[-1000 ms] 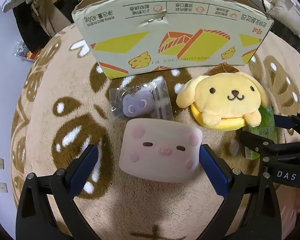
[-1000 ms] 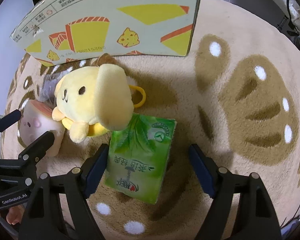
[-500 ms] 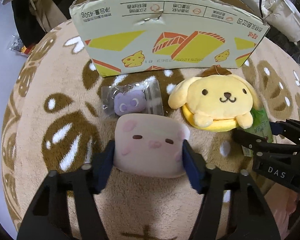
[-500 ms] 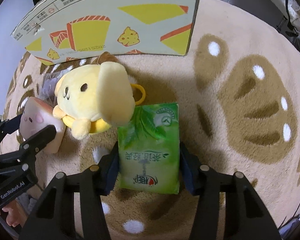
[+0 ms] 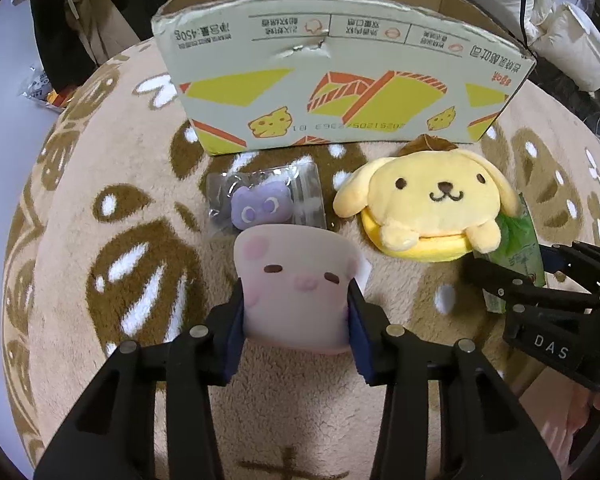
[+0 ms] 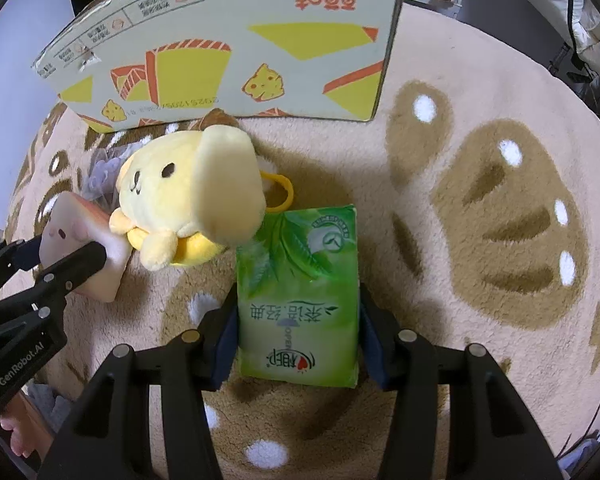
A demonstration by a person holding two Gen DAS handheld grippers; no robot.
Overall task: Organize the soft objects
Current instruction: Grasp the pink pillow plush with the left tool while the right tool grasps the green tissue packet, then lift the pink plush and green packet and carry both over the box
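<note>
The pink squishy (image 5: pixel 296 284) is pinched in the left claw (image 5: pixel 296 320) and the tissue pack (image 6: pixel 298 300) is clamped lengthwise in the right claw (image 6: pixel 298 344), both down on the rug (image 5: pixel 100 300), with the box (image 5: pixel 340 92) sat straight ahead at the far edge.

Yellow dog plush (image 6: pixel 192 188) hides the bagged purple toy (image 6: pixel 100 172) — box interior unseen.

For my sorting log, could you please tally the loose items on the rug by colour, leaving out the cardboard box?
Pink: 1, the pig squishy, held in the left gripper.
Yellow: 1, the dog plush.
Purple: 1, the bagged toy.
Green: 1, the tissue pack, held in the right gripper.
Total: 4.
</note>
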